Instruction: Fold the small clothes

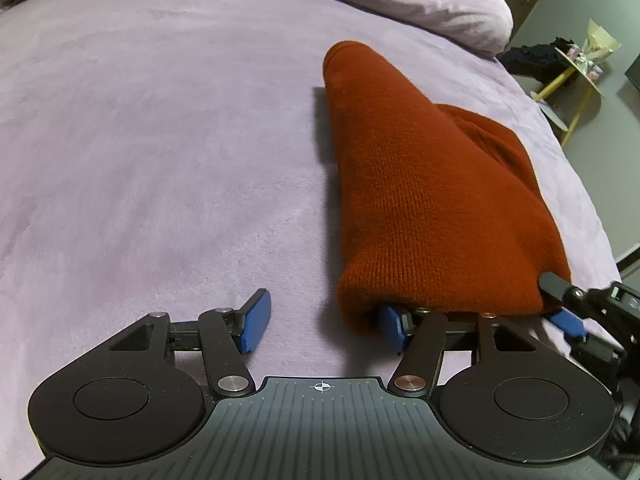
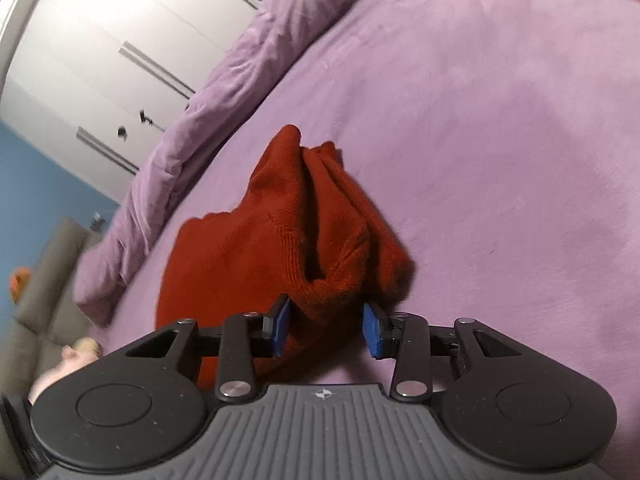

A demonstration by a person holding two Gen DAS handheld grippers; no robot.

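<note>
A rust-red knit garment (image 1: 420, 184) lies on a bed (image 1: 160, 140) covered in a lilac plush sheet, off toward the bed's right edge in the left wrist view. It is bunched and partly lifted, so that it rises in a soft cone from its near hem to a rounded far end.

The left tongs (image 1: 324, 322) stand spread. One blue pad (image 1: 256, 320) hangs free over bare sheet, well clear of the cloth; the other is tucked under the garment's near corner, touching the knit. Nothing is pinched between them.

The right tongs (image 2: 326, 326) show in their own view with the near hem of the garment bulging up between the two blue pads. The left-hand pad (image 2: 282, 326) lies against the cloth, while the other pad seems to stand just beside the fabric with a sliver of sheet showing (the picture is smeared there, so I cannot tell whether the cloth is truly gripped). Seen from the left wrist, these same tongs come in at the right edge, one dark finger above the garment's corner and one blue pad below it.

A rumpled lilac duvet (image 2: 208, 112) is heaped along the far side of the bed. Beyond it stand white wardrobe doors (image 2: 120, 40) and a blue wall (image 2: 36, 184). A grey sofa (image 2: 52, 280) sits at the lower left of the right wrist view.
</note>
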